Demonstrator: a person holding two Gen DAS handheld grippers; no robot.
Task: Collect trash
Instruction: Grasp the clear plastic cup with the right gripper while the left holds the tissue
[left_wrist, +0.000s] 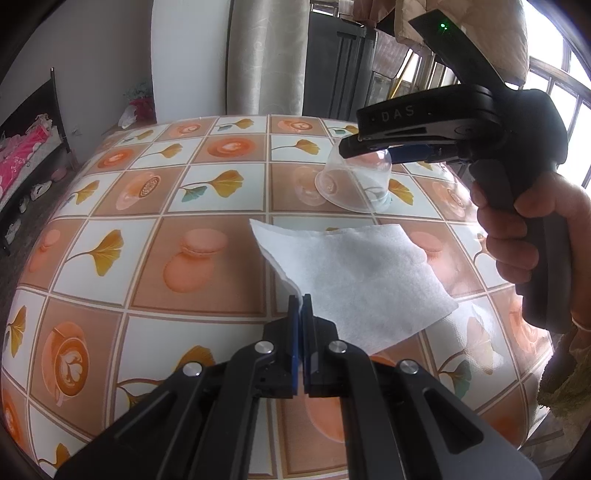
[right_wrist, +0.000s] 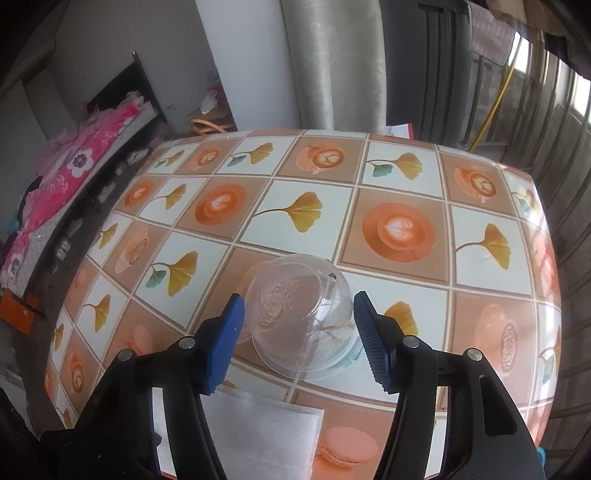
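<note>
A white paper napkin (left_wrist: 362, 280) is held by one corner in my left gripper (left_wrist: 300, 301), which is shut on it and lifts it off the patterned table (left_wrist: 147, 229). The napkin also shows at the bottom of the right wrist view (right_wrist: 266, 435). A clear plastic cup (right_wrist: 303, 317) stands upside down on the table. My right gripper (right_wrist: 299, 332) is open, with its blue fingers either side of the cup and not touching it. In the left wrist view the right gripper (left_wrist: 354, 146) hovers over the cup (left_wrist: 354, 181).
The table (right_wrist: 369, 184) wears a glossy cloth with coffee and leaf tiles. A grey curtain (right_wrist: 332, 62) and a dark rack (left_wrist: 340, 74) stand behind it. A bench with pink cloth (right_wrist: 74, 173) lies to the left, and window bars (left_wrist: 569, 96) to the right.
</note>
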